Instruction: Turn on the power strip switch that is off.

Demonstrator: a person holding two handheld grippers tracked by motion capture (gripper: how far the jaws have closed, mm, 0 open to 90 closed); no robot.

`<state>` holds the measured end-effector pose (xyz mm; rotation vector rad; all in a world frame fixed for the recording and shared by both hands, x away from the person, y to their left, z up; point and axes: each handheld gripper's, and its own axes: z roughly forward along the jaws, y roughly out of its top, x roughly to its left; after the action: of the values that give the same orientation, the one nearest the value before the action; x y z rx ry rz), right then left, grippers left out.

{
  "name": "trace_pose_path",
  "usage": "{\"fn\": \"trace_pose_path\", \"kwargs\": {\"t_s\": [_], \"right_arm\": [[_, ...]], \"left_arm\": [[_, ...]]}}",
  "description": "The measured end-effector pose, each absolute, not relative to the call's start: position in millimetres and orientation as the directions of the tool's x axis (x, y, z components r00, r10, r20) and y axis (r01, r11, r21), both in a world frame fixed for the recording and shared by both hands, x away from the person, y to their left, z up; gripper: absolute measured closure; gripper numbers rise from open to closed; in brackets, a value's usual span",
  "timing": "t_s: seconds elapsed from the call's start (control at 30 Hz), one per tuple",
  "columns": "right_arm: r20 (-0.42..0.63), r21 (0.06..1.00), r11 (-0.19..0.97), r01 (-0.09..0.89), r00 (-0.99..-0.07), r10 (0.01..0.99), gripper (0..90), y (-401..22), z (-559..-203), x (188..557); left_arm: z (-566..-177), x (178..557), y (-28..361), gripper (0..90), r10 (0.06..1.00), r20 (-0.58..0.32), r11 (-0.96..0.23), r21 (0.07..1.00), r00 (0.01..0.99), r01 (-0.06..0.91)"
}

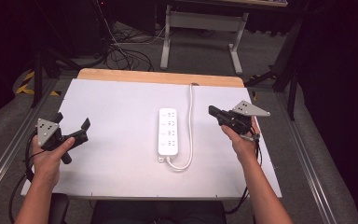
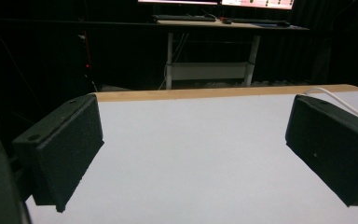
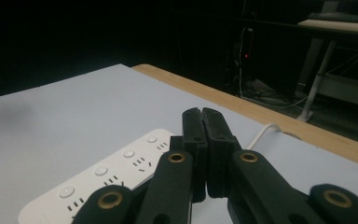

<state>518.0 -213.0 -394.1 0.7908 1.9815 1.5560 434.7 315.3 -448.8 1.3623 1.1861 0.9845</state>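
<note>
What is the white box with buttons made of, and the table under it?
Power strip: looks like smooth white plastic, with a slight sheen and moulded round buttons. Table: a matte white top, maybe laminate or painted board; the far edge looks like light wood, tan and faintly grained.

White table mat over a wooden tabletop, whose bare strip shows along the 12 o'clock edge. Beyond it at 12 o'clock, a white-framed desk on grey carpet. Tangled black cables at 11 o'clock. Yellow-black hazard tape at 10 o'clock.
</note>
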Motion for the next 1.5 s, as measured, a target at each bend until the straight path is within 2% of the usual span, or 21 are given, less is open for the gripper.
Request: {"fn": "trace_pose_path", "kwargs": {"t_s": [0.5,1.07,1.33,1.43,1.5], "right_arm": [[-0.009,0.999,0.043,0.031,-0.707,0.707,88.2,-233.9,-412.3,488.8],[-0.016,0.998,0.058,0.036,-0.701,0.713,85.8,-231.9,-424.9,484.2],[-0.002,0.997,0.057,0.056,-0.7,0.714,69.5,-227.5,-425.2,483.5],[0.012,0.996,0.051,0.071,-0.687,0.727,54.3,-225.6,-425.6,484.8],[0.026,0.996,0.04,0.083,-0.676,0.737,48.2,-225.3,-426.0,486.3]], "left_arm": [[-448.9,433.3,316.2,4.5,0.984,-0.047,0.024,0.99,0.17,0.138],[-448.1,432.3,318.6,4.5,0.985,-0.049,0.026,0.99,0.168,0.137],[-447.9,432.2,318.4,4.5,0.984,-0.049,0.026,0.99,0.169,0.136],[-447.9,432.4,318.5,4.5,0.984,-0.048,0.025,0.99,0.169,0.136],[-447.9,432.4,318.4,4.5,0.984,-0.047,0.024,0.99,0.169,0.136]]}}
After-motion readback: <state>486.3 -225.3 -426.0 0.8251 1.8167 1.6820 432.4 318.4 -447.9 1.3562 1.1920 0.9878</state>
